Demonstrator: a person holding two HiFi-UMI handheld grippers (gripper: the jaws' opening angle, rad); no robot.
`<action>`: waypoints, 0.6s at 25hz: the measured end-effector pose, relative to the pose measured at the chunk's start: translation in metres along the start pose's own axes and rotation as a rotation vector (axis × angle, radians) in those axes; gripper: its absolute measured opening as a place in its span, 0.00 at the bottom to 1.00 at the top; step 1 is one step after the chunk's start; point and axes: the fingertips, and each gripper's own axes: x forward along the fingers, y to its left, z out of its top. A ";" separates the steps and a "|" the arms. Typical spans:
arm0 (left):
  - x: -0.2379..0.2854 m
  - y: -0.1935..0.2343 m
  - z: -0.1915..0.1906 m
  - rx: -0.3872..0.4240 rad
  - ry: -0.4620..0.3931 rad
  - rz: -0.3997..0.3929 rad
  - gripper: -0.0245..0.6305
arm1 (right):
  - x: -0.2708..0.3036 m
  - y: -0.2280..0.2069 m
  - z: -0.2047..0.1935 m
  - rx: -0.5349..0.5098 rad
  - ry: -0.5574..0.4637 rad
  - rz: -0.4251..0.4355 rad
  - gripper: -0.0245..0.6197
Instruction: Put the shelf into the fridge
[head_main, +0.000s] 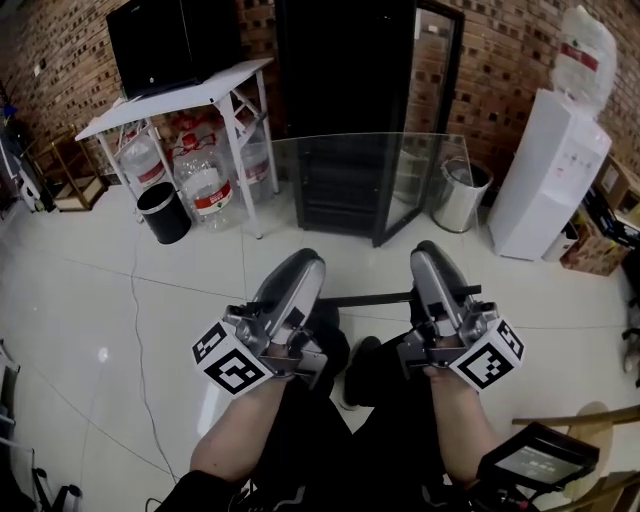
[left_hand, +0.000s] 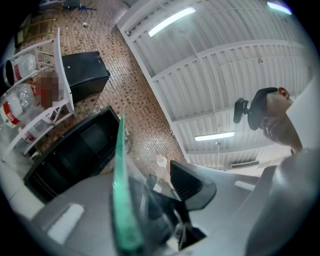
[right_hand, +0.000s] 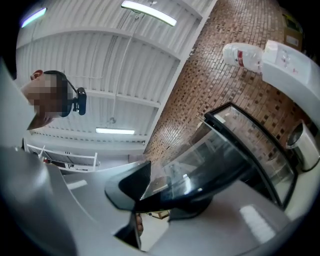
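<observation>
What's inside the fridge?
The fridge stands open; horizontal rack lines show low inside, seen through the glass shelf. The upper interior is too dark to tell.

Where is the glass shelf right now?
In the head view's middle, the glass shelf is held up by the left hand-held gripper and the right hand-held gripper, just in front of the black fridge.

One glass shelf, one fridge, two bins, two grippers

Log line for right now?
left hand-held gripper: shut on glass shelf | right hand-held gripper: shut on glass shelf | fridge: door open, glass shelf not inside
</observation>
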 end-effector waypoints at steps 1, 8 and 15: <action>0.000 0.005 -0.002 0.000 -0.001 0.012 0.18 | 0.001 -0.007 -0.003 0.012 0.007 -0.007 0.23; 0.031 0.031 -0.012 -0.005 0.005 0.038 0.18 | 0.014 -0.049 0.006 0.022 0.021 -0.006 0.23; 0.070 0.060 -0.044 -0.013 -0.005 0.102 0.18 | 0.014 -0.111 0.015 0.076 0.065 -0.011 0.23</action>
